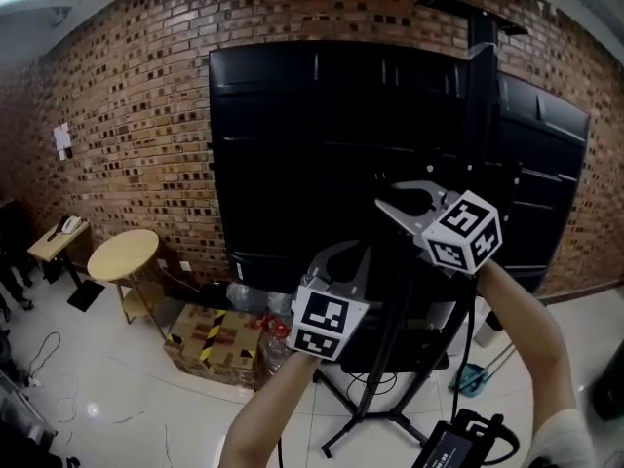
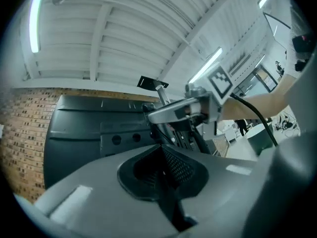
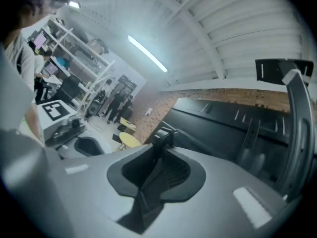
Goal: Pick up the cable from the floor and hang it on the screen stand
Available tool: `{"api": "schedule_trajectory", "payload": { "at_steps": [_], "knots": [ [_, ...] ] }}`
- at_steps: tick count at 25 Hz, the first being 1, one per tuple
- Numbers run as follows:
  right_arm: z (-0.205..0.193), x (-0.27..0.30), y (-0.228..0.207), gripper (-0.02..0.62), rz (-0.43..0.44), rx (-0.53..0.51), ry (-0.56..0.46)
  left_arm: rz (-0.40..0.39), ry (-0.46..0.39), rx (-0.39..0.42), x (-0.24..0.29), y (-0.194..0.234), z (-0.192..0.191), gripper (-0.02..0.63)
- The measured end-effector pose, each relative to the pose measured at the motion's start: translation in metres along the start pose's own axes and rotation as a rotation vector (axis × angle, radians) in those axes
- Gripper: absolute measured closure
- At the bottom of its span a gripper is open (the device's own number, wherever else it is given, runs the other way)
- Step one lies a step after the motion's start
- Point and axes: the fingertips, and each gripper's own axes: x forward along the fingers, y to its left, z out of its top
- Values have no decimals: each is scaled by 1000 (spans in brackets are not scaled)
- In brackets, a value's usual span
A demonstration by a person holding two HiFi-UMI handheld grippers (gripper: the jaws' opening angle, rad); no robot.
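The big black screen point(image 1: 341, 135) stands on a black stand point(image 1: 390, 398) whose pole point(image 1: 481, 86) rises above it. Both grippers are held up in front of the screen. My right gripper point(image 1: 400, 198) is shut on the black cable, and its plug end point(image 3: 164, 137) sticks out past the fingertips. The cable point(image 1: 475, 320) hangs down behind that hand to a black power brick point(image 1: 450, 447) near the floor. My left gripper point(image 1: 341, 252) is lower and to the left, its jaws together with nothing sticking out beyond the tips point(image 2: 161, 150).
A brick wall lies behind the screen. A round yellow table point(image 1: 124, 254), a cardboard box with hazard tape point(image 1: 210, 339) and a small desk point(image 1: 58, 237) stand at the left. People point(image 3: 114, 103) and shelves show far off in the right gripper view.
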Motion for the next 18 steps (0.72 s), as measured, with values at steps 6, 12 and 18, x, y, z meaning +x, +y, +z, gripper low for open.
{"api": "schedule_trajectory", "payload": {
  "at_steps": [6,12,18],
  "knots": [
    [67,48,-117,540,-139,34,157,3,-87,18,12,6,39,588],
    [70,45,-207,542,-358,67,279,-3,-61,67,7,2,35,588],
    [73,-7,-230,546,-425,88,182,23,-52,58,4,26,28,588]
  ]
}}
